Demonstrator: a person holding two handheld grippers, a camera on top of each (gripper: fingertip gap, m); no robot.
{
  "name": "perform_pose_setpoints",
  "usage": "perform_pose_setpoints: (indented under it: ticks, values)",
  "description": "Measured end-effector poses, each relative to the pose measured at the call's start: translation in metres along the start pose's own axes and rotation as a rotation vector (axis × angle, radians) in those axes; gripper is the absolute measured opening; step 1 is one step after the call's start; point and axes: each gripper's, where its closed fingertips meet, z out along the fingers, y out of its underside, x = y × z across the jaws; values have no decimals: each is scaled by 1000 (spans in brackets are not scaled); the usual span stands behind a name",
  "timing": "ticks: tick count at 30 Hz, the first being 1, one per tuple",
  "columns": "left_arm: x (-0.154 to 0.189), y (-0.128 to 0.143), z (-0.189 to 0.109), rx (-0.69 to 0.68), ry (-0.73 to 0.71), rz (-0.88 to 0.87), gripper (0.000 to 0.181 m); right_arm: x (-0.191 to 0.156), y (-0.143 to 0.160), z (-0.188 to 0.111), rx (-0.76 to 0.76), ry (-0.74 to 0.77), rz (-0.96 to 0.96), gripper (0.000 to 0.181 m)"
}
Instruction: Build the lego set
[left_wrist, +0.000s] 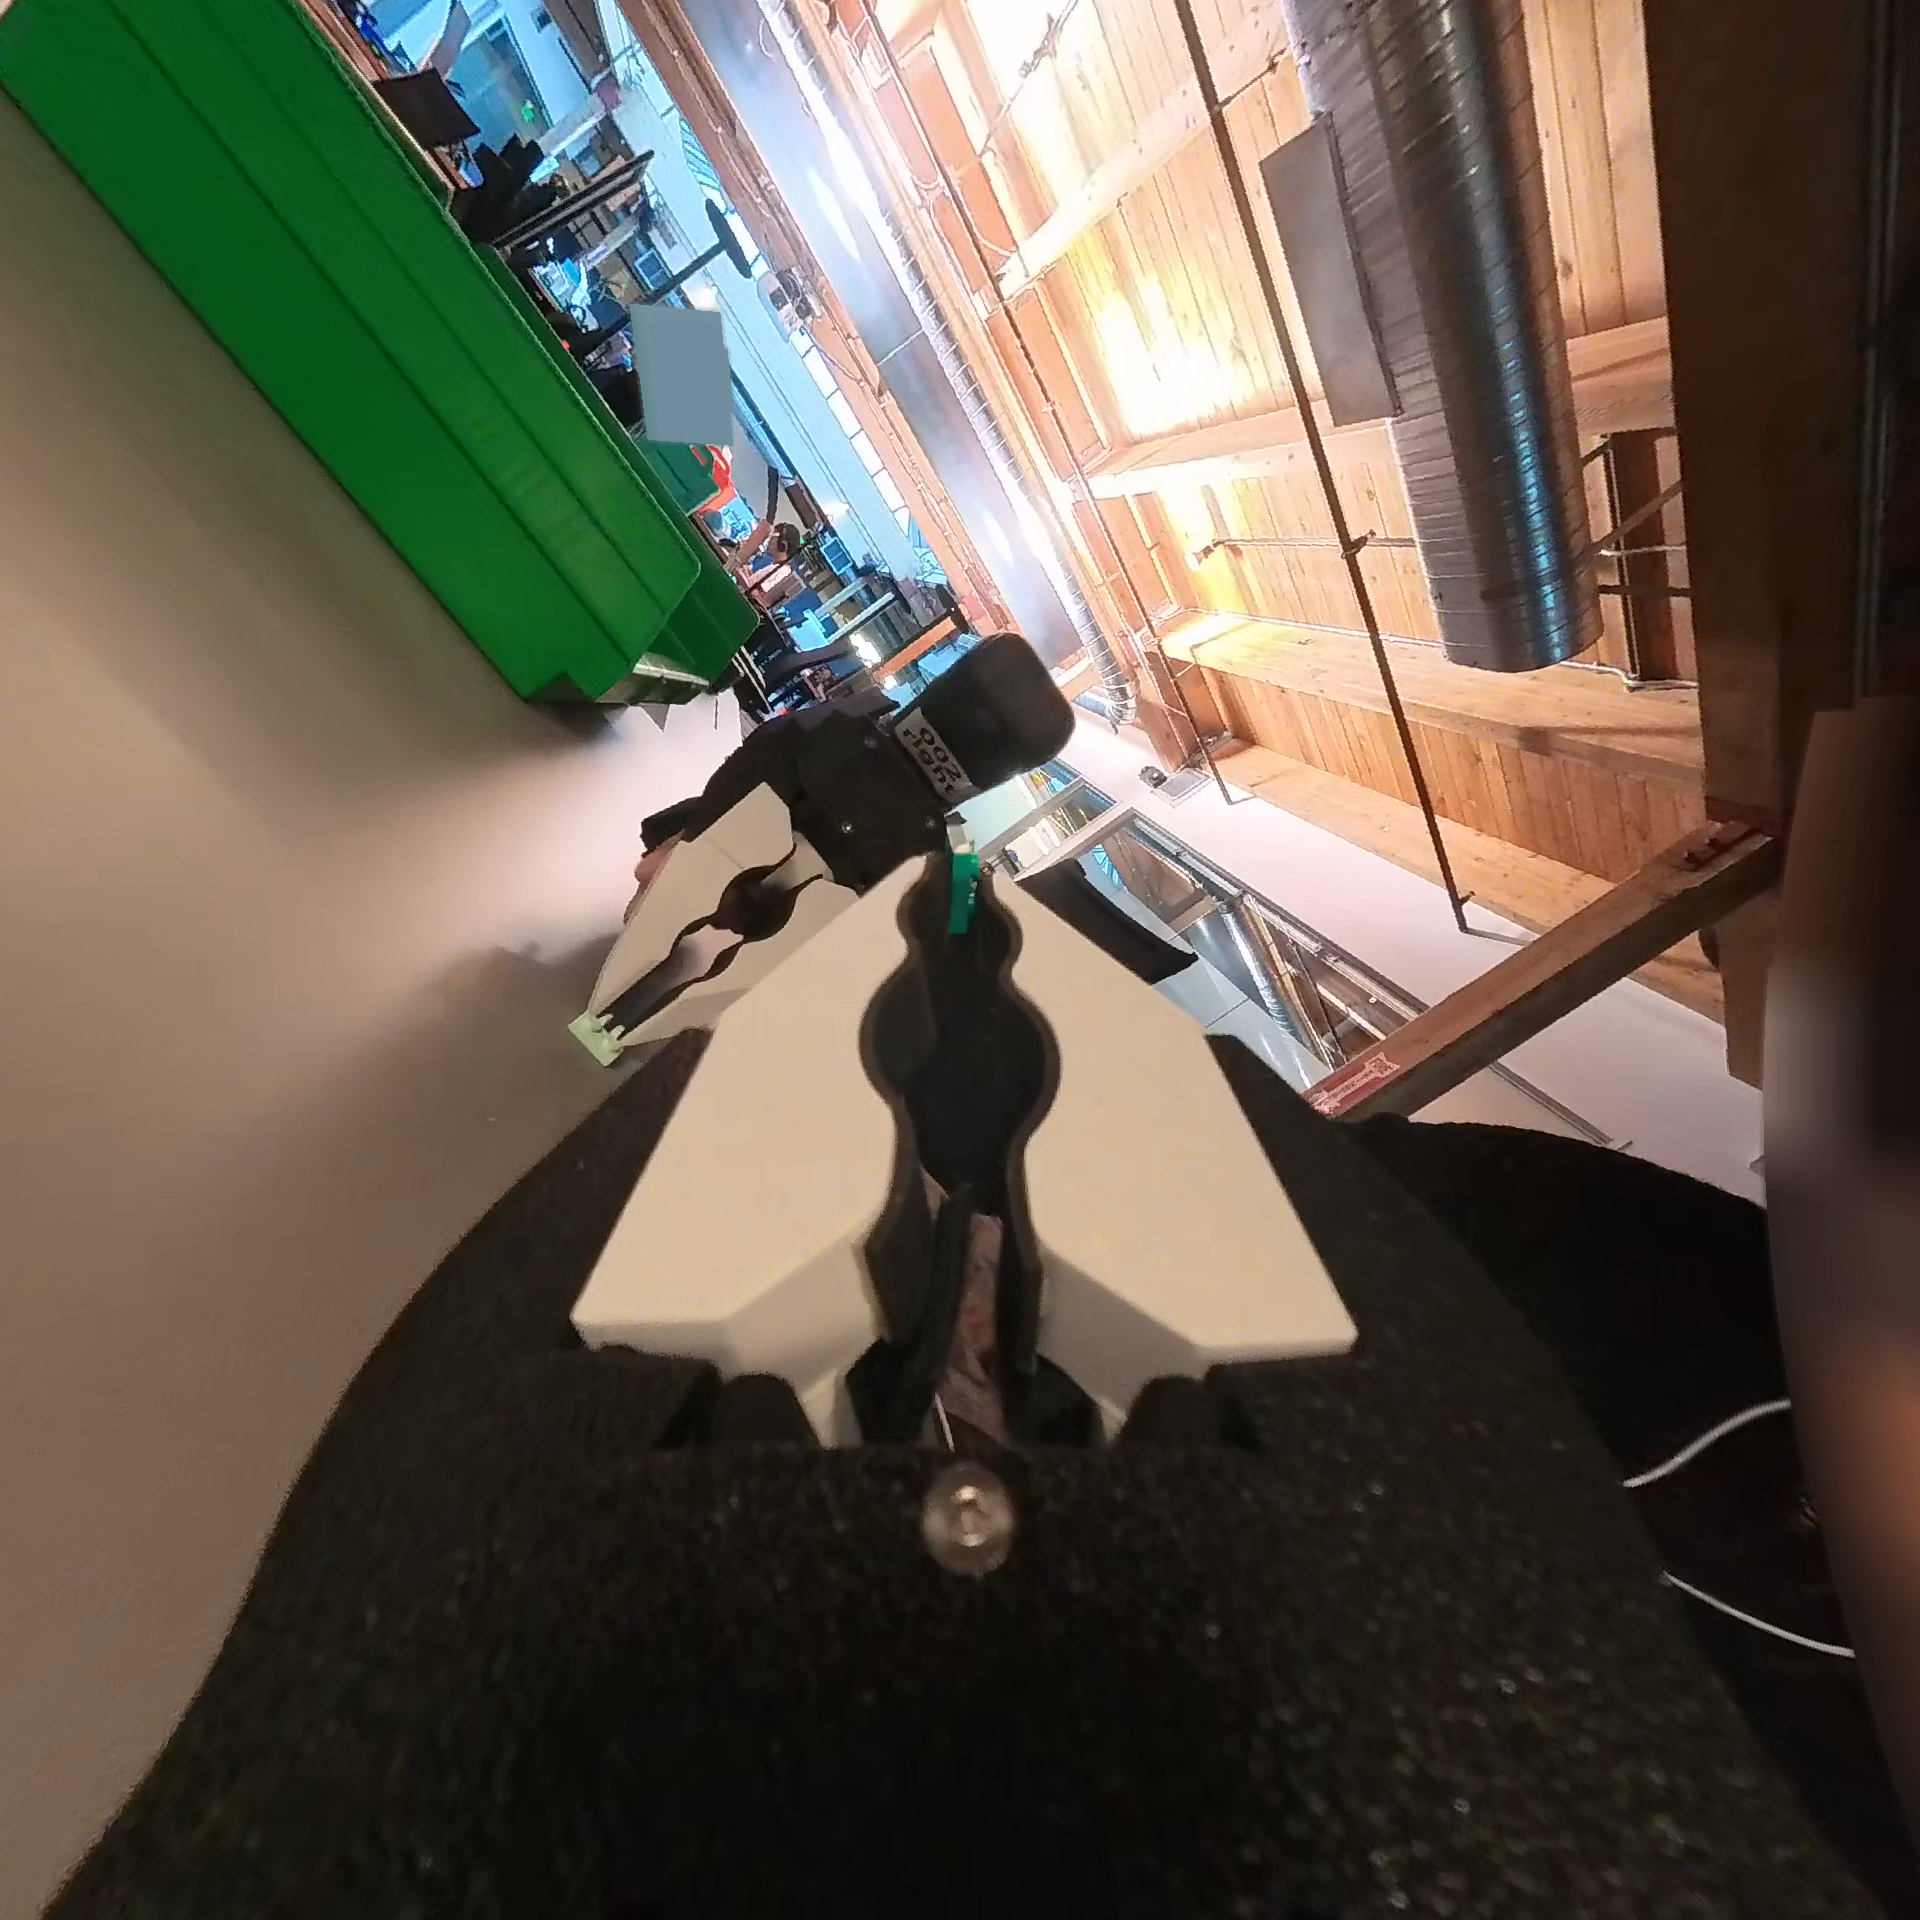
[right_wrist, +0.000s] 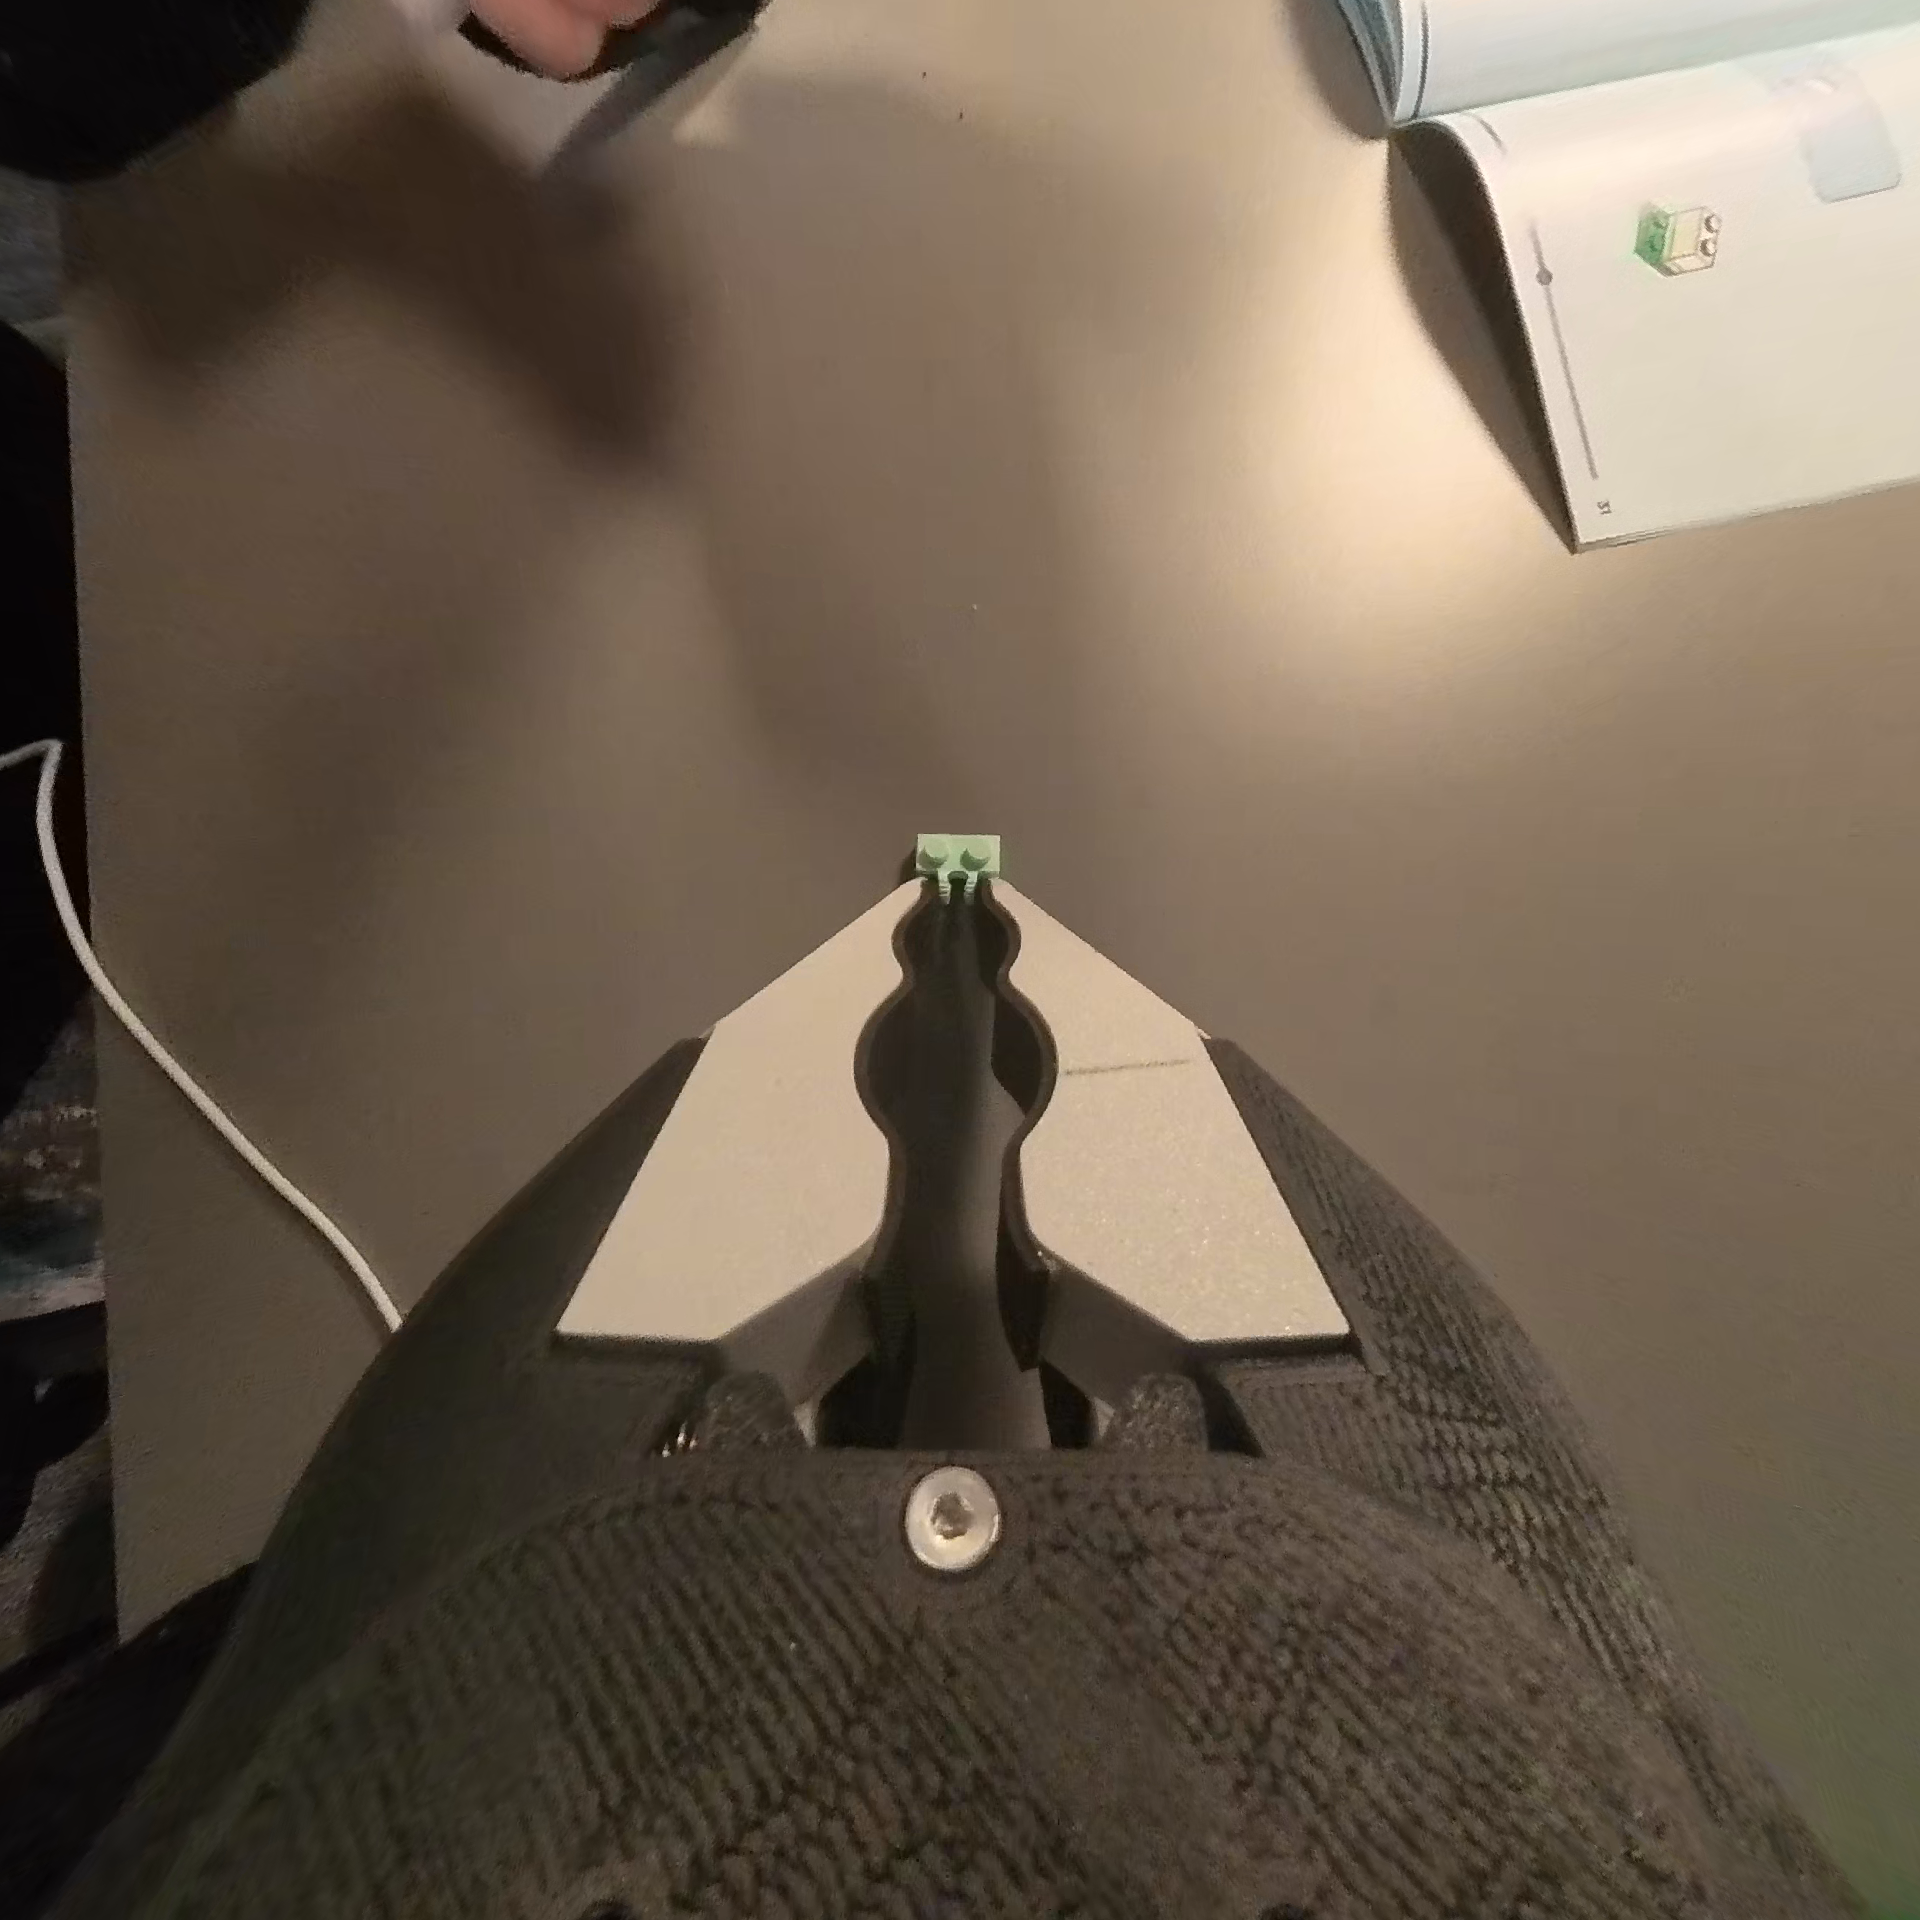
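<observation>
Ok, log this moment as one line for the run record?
left gripper: shut on dark green piece, raised off table | right gripper: shut on light green piece, low over table | booklet: open

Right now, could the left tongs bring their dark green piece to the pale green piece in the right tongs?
Probably yes. The left tongs pinch the dark green piece, raised off the table; nothing shows between them and the right tongs gripping the pale green piece.

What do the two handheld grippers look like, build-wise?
Both match: the left gripper and right gripper have pale wedge-shaped fingers with wavy black inner edges, on a rough black textured body with one silver screw. A white cable runs beside the right one. A black sleeve shows.
</observation>
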Motion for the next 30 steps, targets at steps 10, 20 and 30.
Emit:
perform_pose_setpoints:
  ticks: [10,20,30]
  values:
    - [-6,14,7,-48,-25,-21,2,-4,-1,-1,13,-4,38,16]
    - [-32,35,11,-139,-150,-50,2,-1,4,-5,19,67,63,38]
    - [-47,43,9,-172,-196,-101,2,2,0,-1,61,70,28,31]
